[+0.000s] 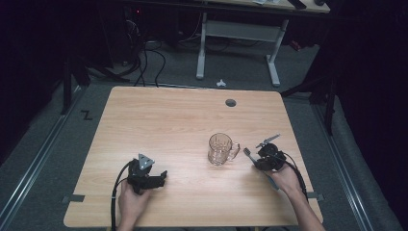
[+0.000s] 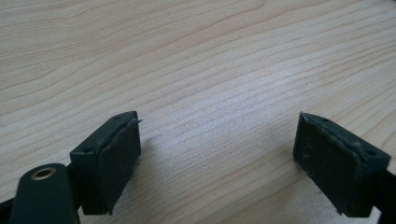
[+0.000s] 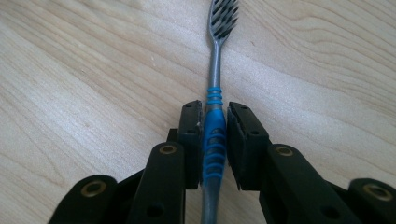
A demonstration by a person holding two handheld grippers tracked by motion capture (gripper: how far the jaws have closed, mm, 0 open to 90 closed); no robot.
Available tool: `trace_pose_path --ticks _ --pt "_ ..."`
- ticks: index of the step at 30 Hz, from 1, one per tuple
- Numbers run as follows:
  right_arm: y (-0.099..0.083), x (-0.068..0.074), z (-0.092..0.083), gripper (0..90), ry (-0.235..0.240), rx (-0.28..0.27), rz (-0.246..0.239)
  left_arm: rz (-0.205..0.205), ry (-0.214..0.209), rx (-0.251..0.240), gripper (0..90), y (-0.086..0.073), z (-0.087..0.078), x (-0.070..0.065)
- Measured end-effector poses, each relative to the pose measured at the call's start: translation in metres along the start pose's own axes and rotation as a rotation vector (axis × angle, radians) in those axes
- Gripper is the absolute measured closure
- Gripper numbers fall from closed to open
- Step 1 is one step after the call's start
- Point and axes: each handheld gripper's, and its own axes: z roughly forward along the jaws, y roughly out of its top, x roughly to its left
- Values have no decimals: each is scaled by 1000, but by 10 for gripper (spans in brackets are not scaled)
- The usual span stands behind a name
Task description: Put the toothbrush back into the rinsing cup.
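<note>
Right gripper view — right tongs clamp toothbrush.

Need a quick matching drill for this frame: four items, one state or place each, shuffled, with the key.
Items:
1. toothbrush
2. glass mug
3. left hand-held gripper
4. right hand-held gripper

States or places:
A. jaws wide apart, bare table between them
B. jaws shut on a blue-and-grey handle
C. standing upright near the table's middle, handle pointing right in the high view
D. lying flat on the wood, bristle end pointing away from the jaws

Pairs: 1-D, 2-C, 3-A, 4-B
</note>
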Motion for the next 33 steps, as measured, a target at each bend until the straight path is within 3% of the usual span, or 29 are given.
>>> trace_pose_path --ticks 9,19,33 --pt "3 -2 0 782 17 17 30 0 0 0 155 0 0 0" --pt "4 -1 0 789 14 14 31 0 0 0 155 0 0 0" --pt "1 -3 -14 792 36 -75 45 0 0 0 155 0 0 0"
